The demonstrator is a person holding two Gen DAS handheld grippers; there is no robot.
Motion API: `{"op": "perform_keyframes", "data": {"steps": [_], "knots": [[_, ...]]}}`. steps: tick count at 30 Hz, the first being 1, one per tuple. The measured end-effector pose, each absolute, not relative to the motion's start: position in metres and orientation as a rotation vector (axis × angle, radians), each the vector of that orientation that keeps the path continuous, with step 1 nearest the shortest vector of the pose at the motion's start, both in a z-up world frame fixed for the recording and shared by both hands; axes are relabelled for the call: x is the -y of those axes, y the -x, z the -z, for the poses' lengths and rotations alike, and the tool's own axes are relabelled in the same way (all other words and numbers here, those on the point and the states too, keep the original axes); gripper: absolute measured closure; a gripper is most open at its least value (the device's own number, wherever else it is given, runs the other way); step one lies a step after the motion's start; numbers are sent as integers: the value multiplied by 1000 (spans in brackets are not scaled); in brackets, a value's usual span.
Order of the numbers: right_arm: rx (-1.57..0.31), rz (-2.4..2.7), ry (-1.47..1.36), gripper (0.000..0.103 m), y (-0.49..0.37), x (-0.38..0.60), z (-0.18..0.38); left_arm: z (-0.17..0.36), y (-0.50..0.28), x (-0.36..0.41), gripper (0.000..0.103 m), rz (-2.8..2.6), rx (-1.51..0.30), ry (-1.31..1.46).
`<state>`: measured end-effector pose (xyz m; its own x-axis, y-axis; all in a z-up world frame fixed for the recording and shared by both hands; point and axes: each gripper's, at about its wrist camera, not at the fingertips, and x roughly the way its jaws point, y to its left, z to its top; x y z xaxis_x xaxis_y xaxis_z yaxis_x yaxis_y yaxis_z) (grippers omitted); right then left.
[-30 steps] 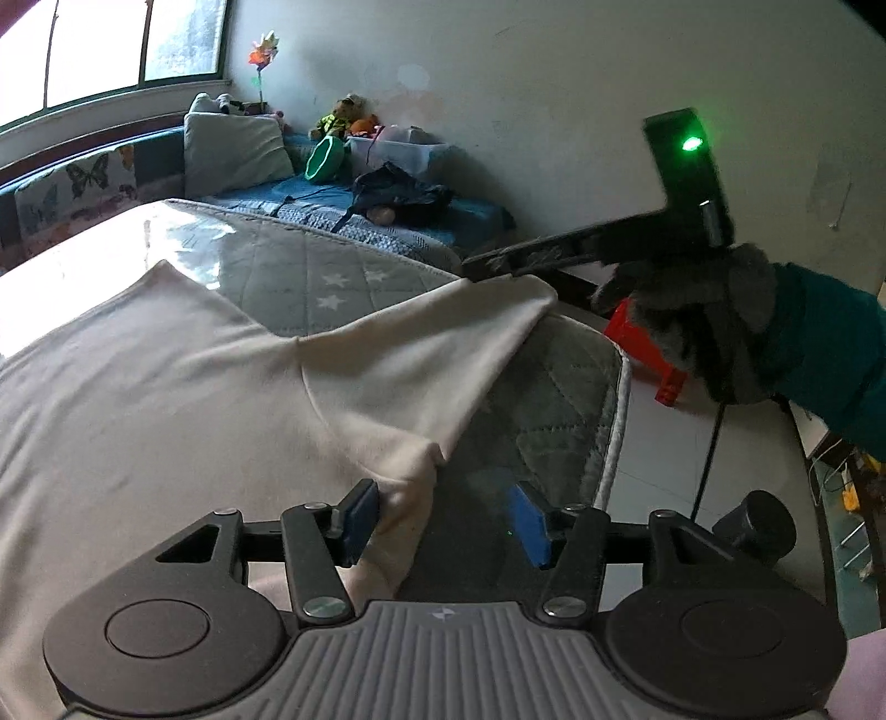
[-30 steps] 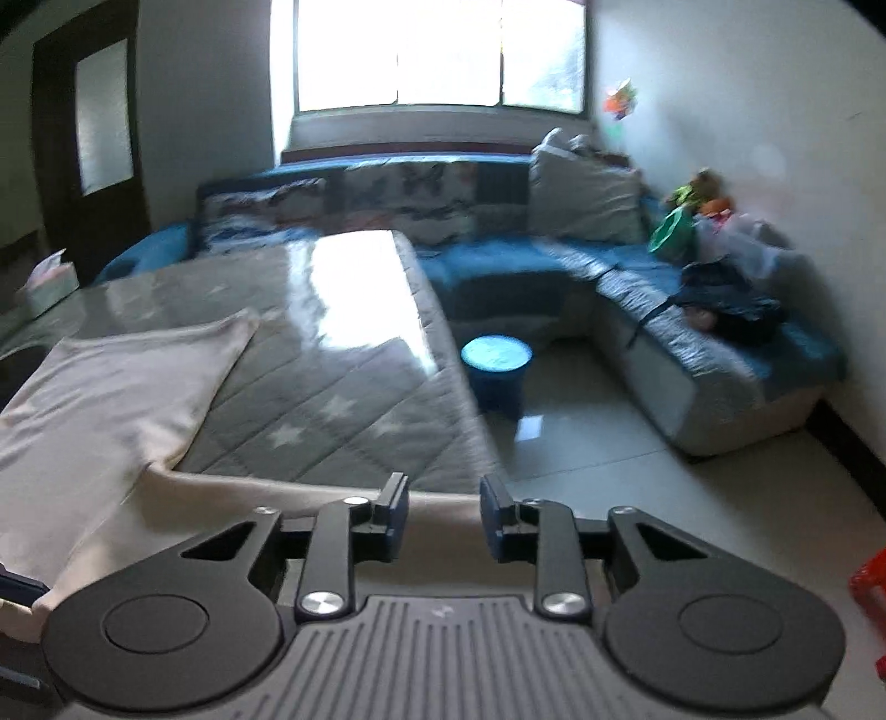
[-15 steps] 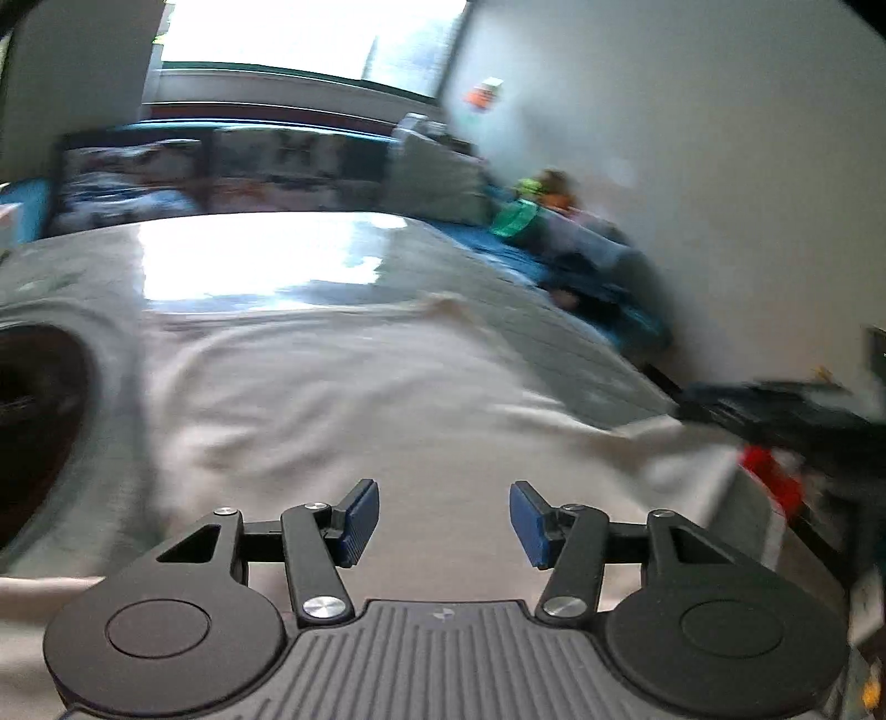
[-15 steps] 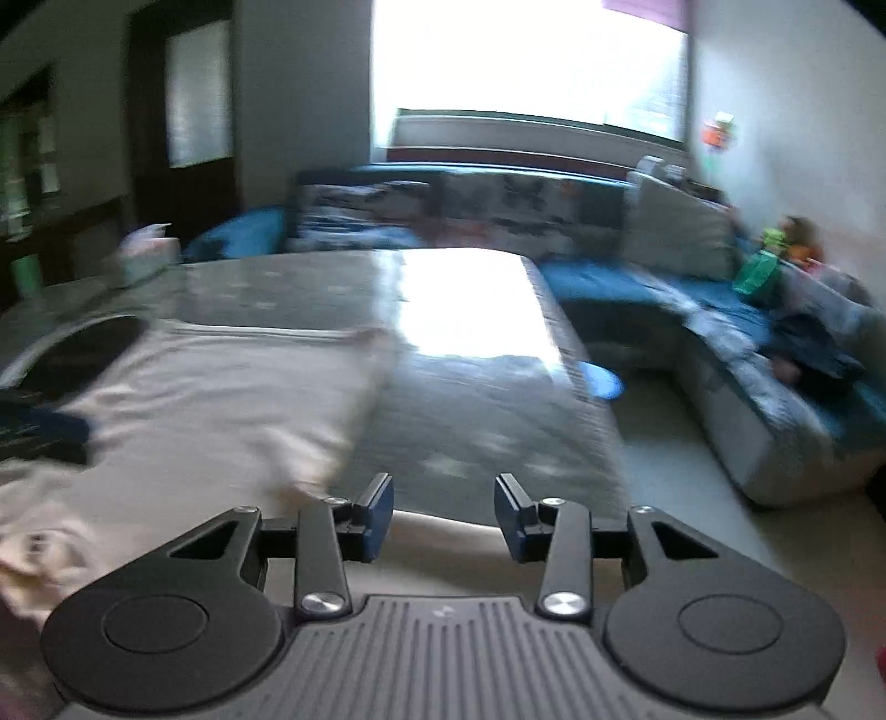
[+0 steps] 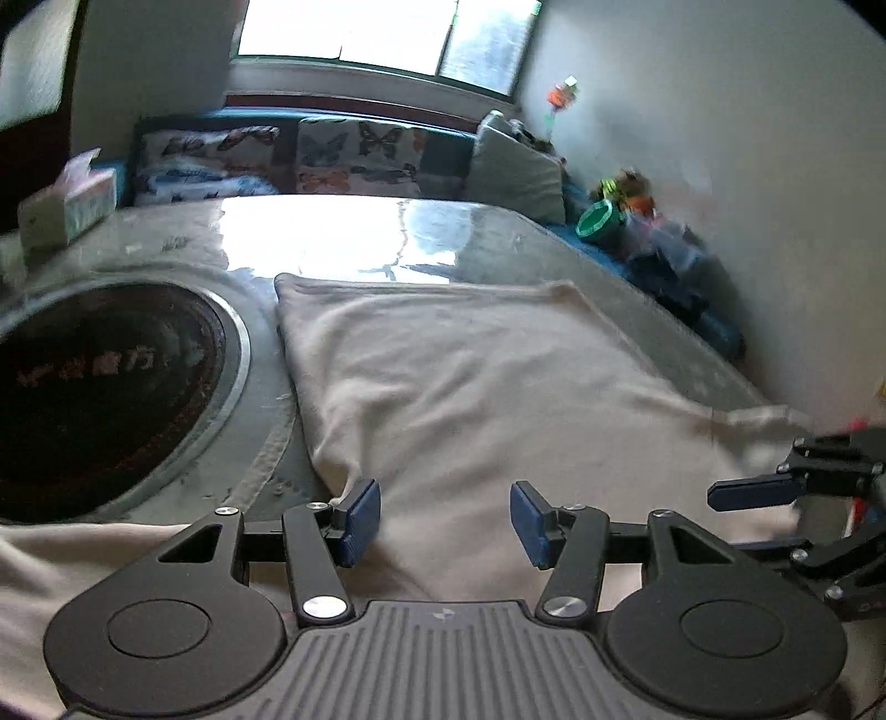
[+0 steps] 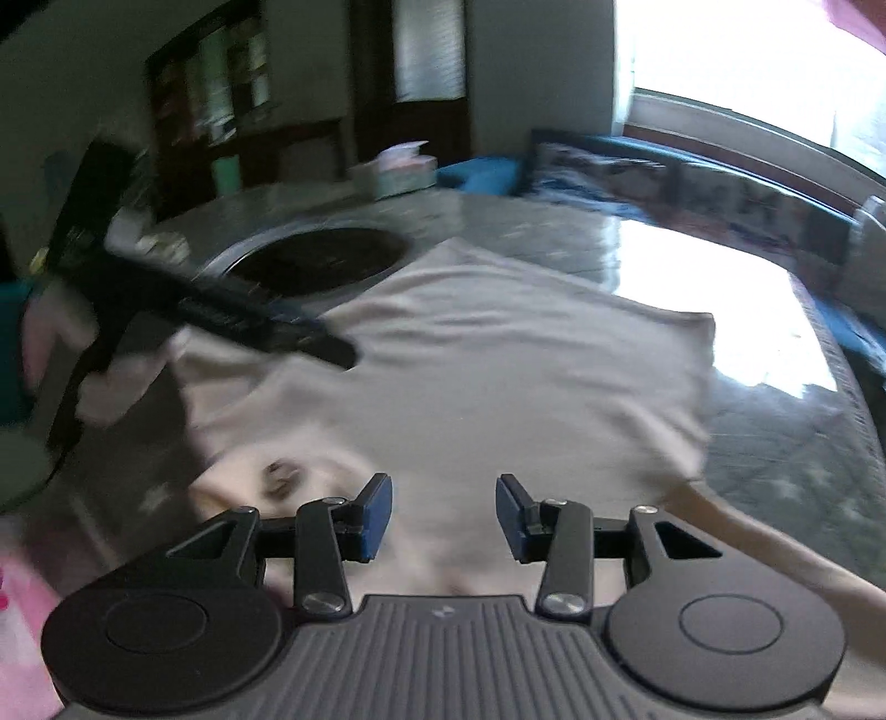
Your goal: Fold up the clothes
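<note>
Cream garment (image 5: 470, 387) spread flat across the table (image 5: 526, 243), far hem running parallel to the table's far edge, near part draped toward the near edge under both grippers. One side edge just beside a dark round inset (image 5: 105, 387) sunk in the table's left part; pale characters across that inset, too blurred to read. In the right wrist view, a small dark mark on the cloth near the near edge, blurred, unreadable as print or label.

Left gripper (image 5: 446, 518) above the near part of the garment, jaws moderately apart, blue pads clear of the fabric, nothing pinched. Right gripper (image 6: 443, 515) likewise over the cloth at the near edge, jaws just been opening, moderately apart, fabric showing below the gap but not clamped.

Tissue box (image 5: 69, 207) at the table's far left corner, its printing too soft to read. Beyond the far edge, butterfly-print cushions (image 5: 354, 160) on a blue sofa (image 5: 714, 327) under a bright window (image 5: 382, 33). Green bowl (image 5: 595, 221) and toys on the sofa by the right wall.
</note>
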<state>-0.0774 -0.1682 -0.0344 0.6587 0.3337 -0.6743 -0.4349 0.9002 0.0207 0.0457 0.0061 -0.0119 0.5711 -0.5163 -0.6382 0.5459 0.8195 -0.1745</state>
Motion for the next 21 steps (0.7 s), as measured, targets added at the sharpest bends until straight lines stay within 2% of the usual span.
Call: {"op": "perform_keyframes", "data": {"steps": [10, 12, 17, 21], "knots": [[-712, -440, 181, 61, 98, 156, 26, -3, 3, 25, 49, 694, -620, -215], [-731, -435, 186, 62, 100, 156, 30, 0, 13, 34, 54, 729, -609, -245], [-743, -439, 213, 62, 112, 156, 30, 14, 32, 42, 74, 791, -613, -318], [-718, -414, 161, 61, 115, 162, 24, 20, 40, 40, 74, 801, -611, -315]]}}
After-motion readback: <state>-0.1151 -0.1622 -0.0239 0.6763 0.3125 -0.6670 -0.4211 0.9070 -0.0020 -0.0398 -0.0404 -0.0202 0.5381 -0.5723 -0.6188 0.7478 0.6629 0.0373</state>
